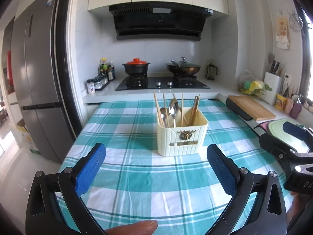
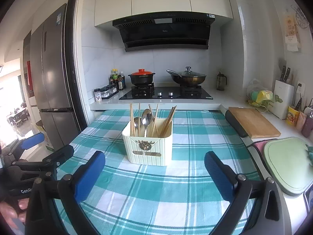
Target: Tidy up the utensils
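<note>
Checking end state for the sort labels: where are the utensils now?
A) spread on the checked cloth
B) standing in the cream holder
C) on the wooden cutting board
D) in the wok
B: chopsticks and spoons stand upright in the cream holder on the checked cloth, which has no loose utensils on it.

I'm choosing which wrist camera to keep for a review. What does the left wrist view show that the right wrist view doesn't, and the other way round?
Only the left wrist view: a fingertip at the bottom edge, and the right gripper at the side.
Only the right wrist view: the whole green board, and the left gripper.
Both: the cream holder with spoons and chopsticks on the checked cloth, the stove behind, and fingers spread wide with nothing between.
</note>
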The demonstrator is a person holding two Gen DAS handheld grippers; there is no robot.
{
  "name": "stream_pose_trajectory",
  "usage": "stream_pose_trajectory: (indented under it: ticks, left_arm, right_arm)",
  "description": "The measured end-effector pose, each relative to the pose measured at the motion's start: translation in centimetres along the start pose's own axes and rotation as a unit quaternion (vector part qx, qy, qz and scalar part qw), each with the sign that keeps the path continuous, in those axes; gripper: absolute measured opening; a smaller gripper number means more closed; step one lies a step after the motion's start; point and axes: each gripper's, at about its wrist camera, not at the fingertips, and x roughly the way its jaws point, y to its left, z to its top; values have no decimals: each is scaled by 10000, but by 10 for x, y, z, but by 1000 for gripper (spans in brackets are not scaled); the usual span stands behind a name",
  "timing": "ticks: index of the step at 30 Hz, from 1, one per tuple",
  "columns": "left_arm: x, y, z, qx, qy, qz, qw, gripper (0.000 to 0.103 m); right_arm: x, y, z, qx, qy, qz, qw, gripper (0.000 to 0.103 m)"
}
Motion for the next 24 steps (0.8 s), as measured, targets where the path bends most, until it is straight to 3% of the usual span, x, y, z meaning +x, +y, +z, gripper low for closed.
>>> stream_pose_trajectory:
  ticks: [24]
  left_arm:
    - [-25,14,16,35,52,291,9996,103]
  right_arm:
    - [-35,23,10,-154,-36,-278,9995,103]
